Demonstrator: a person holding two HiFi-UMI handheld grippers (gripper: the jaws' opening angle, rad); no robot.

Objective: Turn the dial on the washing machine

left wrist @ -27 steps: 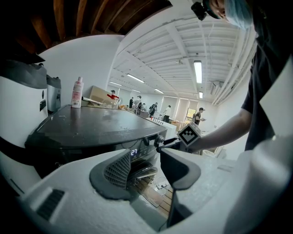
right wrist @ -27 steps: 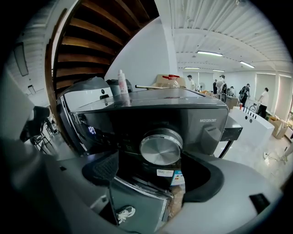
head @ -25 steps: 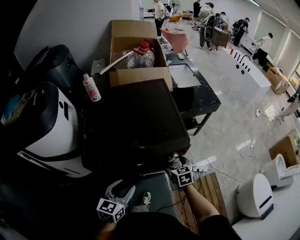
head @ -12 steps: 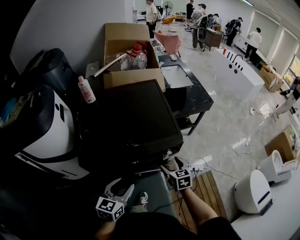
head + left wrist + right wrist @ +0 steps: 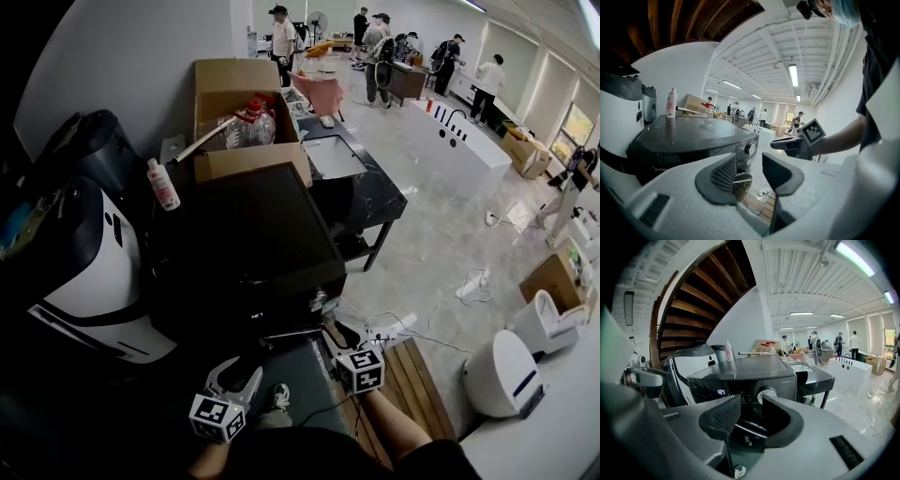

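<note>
The black washing machine (image 5: 244, 244) fills the middle of the head view. Its round silver dial (image 5: 766, 393) sits on the front panel, right of a lit display (image 5: 721, 392), and also shows in the left gripper view as the dial (image 5: 750, 149). My right gripper (image 5: 330, 330) points at the panel from a short way off. In its own view the right gripper (image 5: 751, 404) has its jaws closing on nothing, the dial beyond their gap. My left gripper (image 5: 239, 373) hangs lower left; the left gripper (image 5: 749, 161) is closing slightly, nothing between its jaws.
A white-and-black appliance (image 5: 84, 272) stands left of the machine, with a pink bottle (image 5: 162, 185) behind it. A cardboard box (image 5: 246, 131) with bottles sits at the back. A black table (image 5: 352, 183) is on the right, a wooden pallet (image 5: 412, 375) and cables on the floor. People stand far off.
The head view has drifted, so the machine sits a little higher and more to the left. My right gripper has dropped slightly in the picture, still facing the front panel. The left gripper has barely moved.
</note>
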